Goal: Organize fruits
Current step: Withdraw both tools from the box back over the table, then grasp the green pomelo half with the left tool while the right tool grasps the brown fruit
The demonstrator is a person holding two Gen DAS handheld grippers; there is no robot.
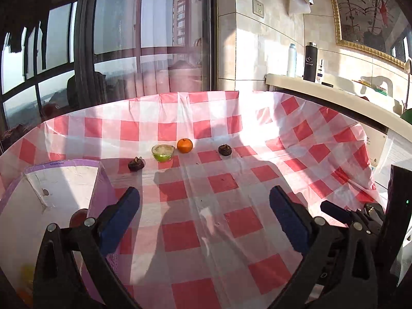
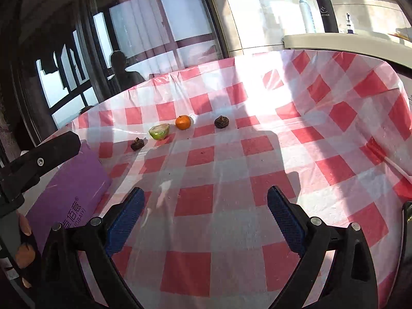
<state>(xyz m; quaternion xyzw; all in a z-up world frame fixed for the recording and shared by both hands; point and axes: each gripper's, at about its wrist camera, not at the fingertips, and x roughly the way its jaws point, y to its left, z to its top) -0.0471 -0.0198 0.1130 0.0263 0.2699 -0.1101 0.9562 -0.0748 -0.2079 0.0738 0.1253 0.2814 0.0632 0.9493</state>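
Four fruits lie in a loose row far across the red-and-white checked cloth: a dark wrinkled fruit (image 1: 136,164) (image 2: 137,144), a green halved fruit (image 1: 163,152) (image 2: 159,131), an orange tangerine (image 1: 184,145) (image 2: 183,122) and a second dark fruit (image 1: 225,150) (image 2: 221,122). My left gripper (image 1: 204,193) is open and empty, well short of them, beside an open purple box (image 1: 100,180) (image 2: 74,185) at its left. A reddish fruit (image 1: 78,217) lies inside the box. My right gripper (image 2: 206,191) is open too, with only cloth between its blue pads.
The cloth (image 1: 221,231) hangs over the table's far and right edges. A cream counter (image 1: 322,92) at the right carries a black flask (image 1: 309,61) and a white bottle (image 1: 291,60). Windows and a curtain stand behind. A person's fingers (image 2: 24,255) show at the left.
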